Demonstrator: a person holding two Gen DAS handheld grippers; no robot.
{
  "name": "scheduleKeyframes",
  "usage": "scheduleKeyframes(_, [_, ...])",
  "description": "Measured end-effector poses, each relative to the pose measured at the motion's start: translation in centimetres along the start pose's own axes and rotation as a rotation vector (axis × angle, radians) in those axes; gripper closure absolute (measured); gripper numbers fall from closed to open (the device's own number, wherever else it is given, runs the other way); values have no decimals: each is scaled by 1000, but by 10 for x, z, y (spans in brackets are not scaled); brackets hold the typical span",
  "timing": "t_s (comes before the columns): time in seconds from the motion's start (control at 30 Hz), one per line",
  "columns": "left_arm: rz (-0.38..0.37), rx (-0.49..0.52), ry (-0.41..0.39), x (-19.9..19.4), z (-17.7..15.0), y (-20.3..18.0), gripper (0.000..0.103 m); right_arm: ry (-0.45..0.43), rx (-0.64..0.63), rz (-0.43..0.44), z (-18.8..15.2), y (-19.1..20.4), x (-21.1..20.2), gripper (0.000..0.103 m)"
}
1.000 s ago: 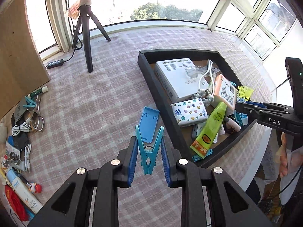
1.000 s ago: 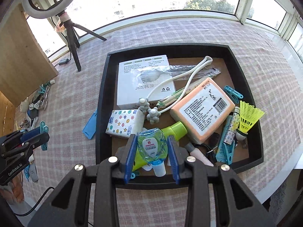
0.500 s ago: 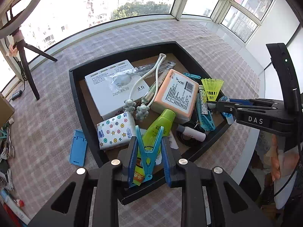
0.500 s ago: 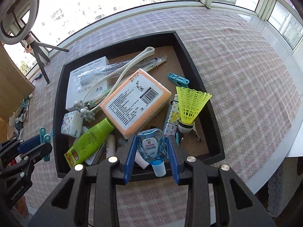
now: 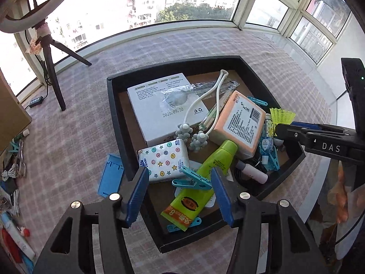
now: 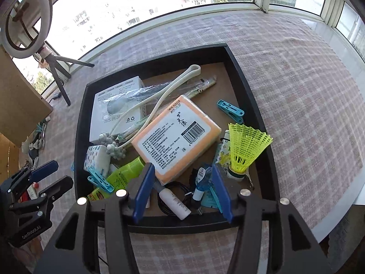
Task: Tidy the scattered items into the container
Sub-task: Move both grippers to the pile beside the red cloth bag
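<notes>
Both jaws are opening: the left hand-held gripper point(image 5: 180, 194) is letting its teal clothespin point(image 5: 192, 180) drop onto the green tube point(image 5: 200, 182) in the black tray point(image 5: 114, 114). The right hand-held gripper point(image 6: 182, 191) is freeing the small blue bottle point(image 6: 202, 180), apparently landing beside the shuttlecock point(image 6: 246, 146). The pile is getting crowded, so either piece could be sliding toward the near rim.

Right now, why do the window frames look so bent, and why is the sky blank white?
Left wrist view: the fisheye lens bows the window frames, and daylight overexposes the glass, while the black tray stays sharp. Right wrist view: same curving; the ring light stands against blown-out sky and the yellow shuttlecock glows in sunlight.
</notes>
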State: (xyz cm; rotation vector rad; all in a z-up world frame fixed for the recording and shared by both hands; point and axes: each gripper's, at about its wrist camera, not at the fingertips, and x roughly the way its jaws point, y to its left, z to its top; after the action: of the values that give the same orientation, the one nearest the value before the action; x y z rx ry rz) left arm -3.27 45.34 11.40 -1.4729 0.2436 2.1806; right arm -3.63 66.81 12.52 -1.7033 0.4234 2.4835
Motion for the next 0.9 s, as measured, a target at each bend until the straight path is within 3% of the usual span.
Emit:
scheduleKeyframes(0.3, [62, -108, -26, -19, -27, 67, 50, -28, -81, 44, 1, 46, 8, 52])
scheduleKeyframes(0.5, [139, -214, -57, -51, -71, 148, 50, -23, -186, 101, 0, 100, 10, 51])
scheduleKeyframes(0.67, [260, -364, -91, -86, -130, 238, 49, -14, -338, 167, -12, 177, 10, 50])
scheduleKeyframes(0.9, [430, -644, -101, -131, -236, 358, 49, -10, -586, 333, -44, 322, 4, 46])
